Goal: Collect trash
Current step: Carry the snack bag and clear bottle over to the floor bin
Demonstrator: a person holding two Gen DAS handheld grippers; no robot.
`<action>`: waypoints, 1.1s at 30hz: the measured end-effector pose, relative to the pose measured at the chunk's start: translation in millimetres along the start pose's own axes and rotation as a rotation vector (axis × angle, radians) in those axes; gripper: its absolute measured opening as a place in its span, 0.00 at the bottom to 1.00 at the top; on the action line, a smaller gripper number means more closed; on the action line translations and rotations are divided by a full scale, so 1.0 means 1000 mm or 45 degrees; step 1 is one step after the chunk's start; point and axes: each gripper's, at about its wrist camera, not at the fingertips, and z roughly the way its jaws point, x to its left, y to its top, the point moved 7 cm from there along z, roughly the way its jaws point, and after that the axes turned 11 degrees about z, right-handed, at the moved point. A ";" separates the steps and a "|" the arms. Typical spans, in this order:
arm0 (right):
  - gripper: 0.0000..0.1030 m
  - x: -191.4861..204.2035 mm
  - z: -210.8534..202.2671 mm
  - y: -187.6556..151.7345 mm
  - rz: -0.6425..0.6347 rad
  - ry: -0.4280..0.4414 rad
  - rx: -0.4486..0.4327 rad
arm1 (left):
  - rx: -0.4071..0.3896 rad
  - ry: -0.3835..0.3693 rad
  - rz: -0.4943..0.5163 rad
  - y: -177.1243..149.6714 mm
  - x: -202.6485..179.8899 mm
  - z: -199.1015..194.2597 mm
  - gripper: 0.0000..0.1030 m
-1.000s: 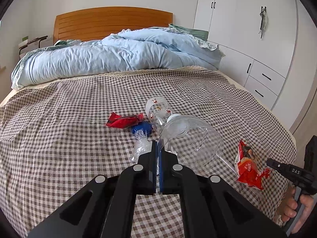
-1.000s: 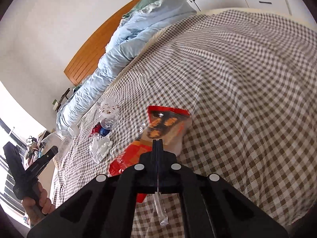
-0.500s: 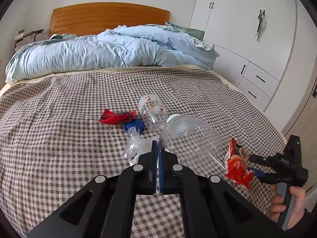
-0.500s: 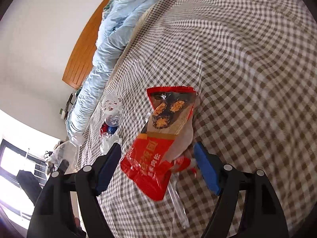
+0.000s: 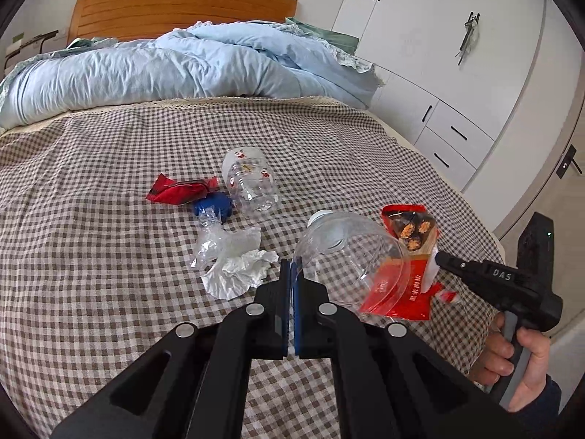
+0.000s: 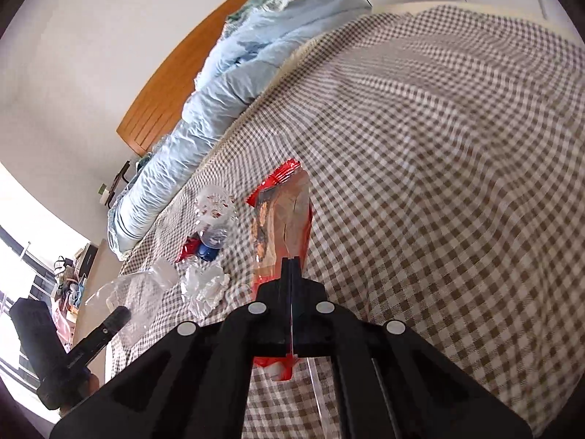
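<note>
**Spotter:** What are you holding?

**Operator:** My left hand-held gripper [image 5: 291, 274] has its jaws pressed together on the rim of a clear plastic bag [image 5: 347, 256], held up over the bed [image 5: 91, 292] near its right edge. My right hand-held gripper [image 6: 291, 267] pinches the lower part of a red snack wrapper [image 6: 281, 219]; in the left wrist view that wrapper [image 5: 409, 267] sits just beside the bag, partly seen through the clear plastic.

**Spotter:** What lies on the bed?

**Operator:** A cluster near the middle of the checked cover: a clear bottle [image 5: 250, 183] on its side, a flat red wrapper [image 5: 177, 193] to its left, a blue cap-like piece [image 5: 212, 206] touching both, then crumpled clear film [image 5: 223, 243] and a white tissue [image 5: 239, 274] closest to me. The tissue lies just beside my left fingers.

**Spotter:** Room to move?

**Operator:** Bare cover stretches to the left edge and toward the foot. At the head, a blue duvet [image 5: 182, 69] is heaped against the headboard [image 5: 175, 7], well apart from the cluster. Beyond the right edge stand white cupboards [image 5: 457, 73], with a strip of floor between.
</note>
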 end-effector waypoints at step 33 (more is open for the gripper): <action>0.00 -0.464 -0.251 -0.147 0.768 -0.740 -0.149 | 0.490 -0.626 0.799 -0.184 -0.433 0.070 0.00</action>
